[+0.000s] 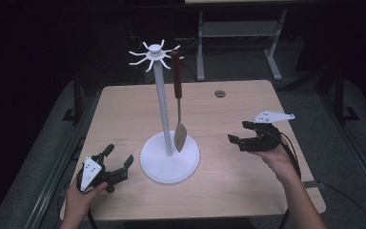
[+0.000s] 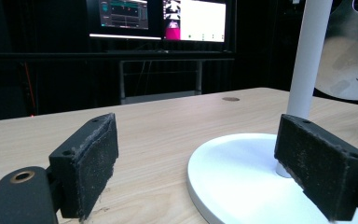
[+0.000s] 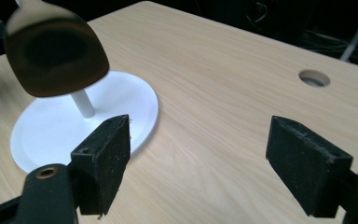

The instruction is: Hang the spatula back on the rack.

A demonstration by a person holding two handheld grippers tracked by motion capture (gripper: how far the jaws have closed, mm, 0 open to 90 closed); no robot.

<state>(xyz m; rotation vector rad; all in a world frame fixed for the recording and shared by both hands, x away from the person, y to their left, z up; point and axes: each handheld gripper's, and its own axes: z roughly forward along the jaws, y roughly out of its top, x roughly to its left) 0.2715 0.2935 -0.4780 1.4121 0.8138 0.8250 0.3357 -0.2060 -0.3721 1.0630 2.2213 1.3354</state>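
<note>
A white utensil stand (image 1: 163, 105) with a round base (image 1: 169, 164) and hooked arms at its top (image 1: 155, 53) rises from the middle of the table. A metal spatula with a brown handle (image 1: 177, 95) hangs from one hook, its blade (image 1: 180, 136) just above the base. My left gripper (image 1: 119, 156) is open at the front left, its jaws beside the base (image 2: 242, 182) and pole (image 2: 307, 56). My right gripper (image 1: 240, 132) is open to the right of the stand, held above the wood. The spatula blade (image 3: 56, 49) hangs close in the right gripper view.
The light wooden table (image 1: 219, 191) has a round cable hole (image 1: 219, 93) at the back right. Behind it stand a white desk frame (image 1: 238, 38) and lit monitors (image 2: 163, 18). Dark floor surrounds the table.
</note>
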